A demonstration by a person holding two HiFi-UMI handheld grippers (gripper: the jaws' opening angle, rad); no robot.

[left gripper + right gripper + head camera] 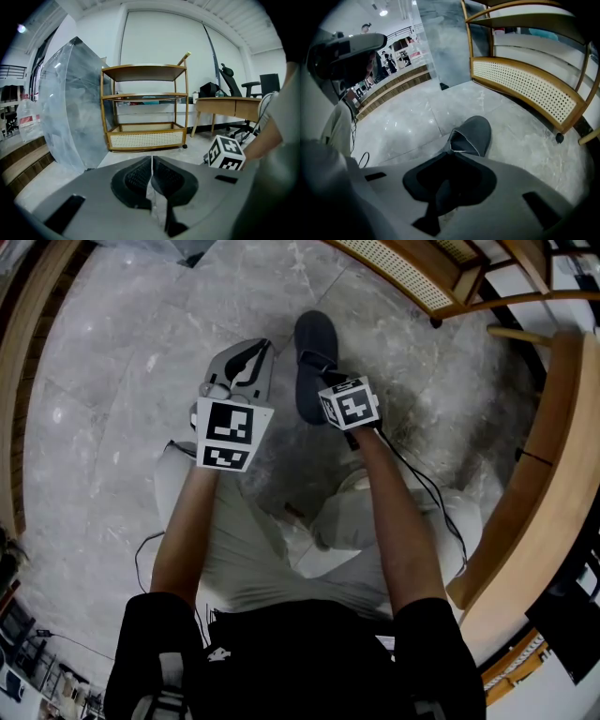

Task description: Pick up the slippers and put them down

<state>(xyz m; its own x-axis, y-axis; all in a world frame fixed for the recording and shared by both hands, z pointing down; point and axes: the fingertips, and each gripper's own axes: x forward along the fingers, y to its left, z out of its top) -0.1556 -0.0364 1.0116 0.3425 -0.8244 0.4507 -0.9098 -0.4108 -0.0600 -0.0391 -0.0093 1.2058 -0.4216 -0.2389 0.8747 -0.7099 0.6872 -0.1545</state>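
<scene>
A dark grey, soft-looking slipper (314,352) with a rounded toe and a pale-edged opening lies on the glossy, veined grey stone floor (103,390). The right gripper (450,143) tilts steeply down over its heel end, its jaws a little apart with the rim of the upper between them. The left gripper (151,161) hovers beside it at a shallower tilt, its ribbed pads closed together and empty.

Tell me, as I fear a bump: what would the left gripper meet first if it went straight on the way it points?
Probably the grey floor just before the wooden shelf trolley; until there the way ahead of the left gripper looks free. Depth is unclear.
</scene>
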